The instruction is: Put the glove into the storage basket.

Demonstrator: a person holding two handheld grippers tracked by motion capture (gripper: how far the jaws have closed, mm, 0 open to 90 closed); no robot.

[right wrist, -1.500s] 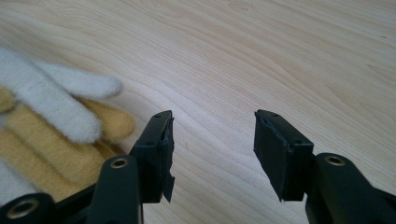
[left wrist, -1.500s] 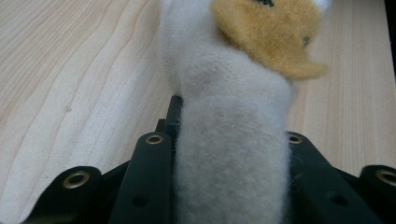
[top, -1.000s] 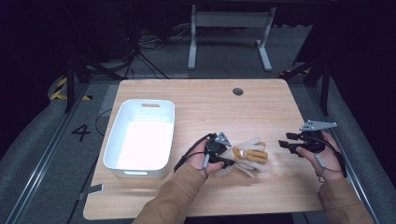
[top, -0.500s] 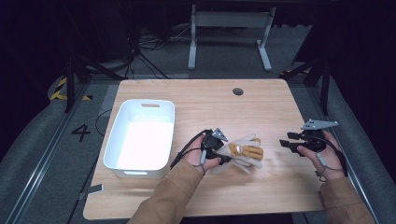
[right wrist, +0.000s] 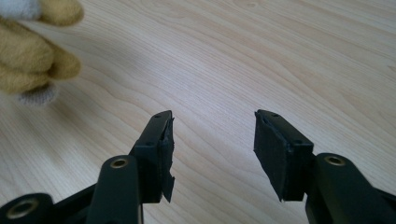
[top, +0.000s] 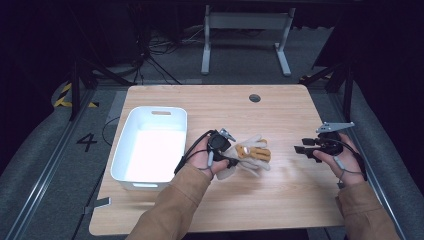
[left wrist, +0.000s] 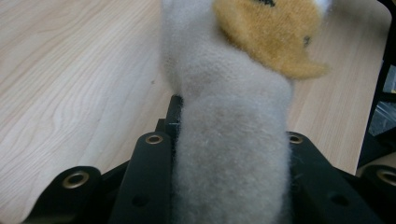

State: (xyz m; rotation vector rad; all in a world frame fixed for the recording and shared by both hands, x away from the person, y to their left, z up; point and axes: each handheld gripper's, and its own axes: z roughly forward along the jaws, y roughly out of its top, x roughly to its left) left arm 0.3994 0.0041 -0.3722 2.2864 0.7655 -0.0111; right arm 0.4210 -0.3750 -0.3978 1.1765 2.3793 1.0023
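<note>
Both grippers are working differently: the left gripper is clamping the fuzzy glove beside the white bin, while the right gripper is waiting with jaws apart. Lifting slowly should be keeping the dangling fingers from catching on the rim, I think.

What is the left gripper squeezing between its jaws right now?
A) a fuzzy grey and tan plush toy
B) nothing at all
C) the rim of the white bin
A: in the left gripper view the plush toy fills the gap between the black jaws, and from above the left gripper sits at the toy, apart from the white bin.
</note>
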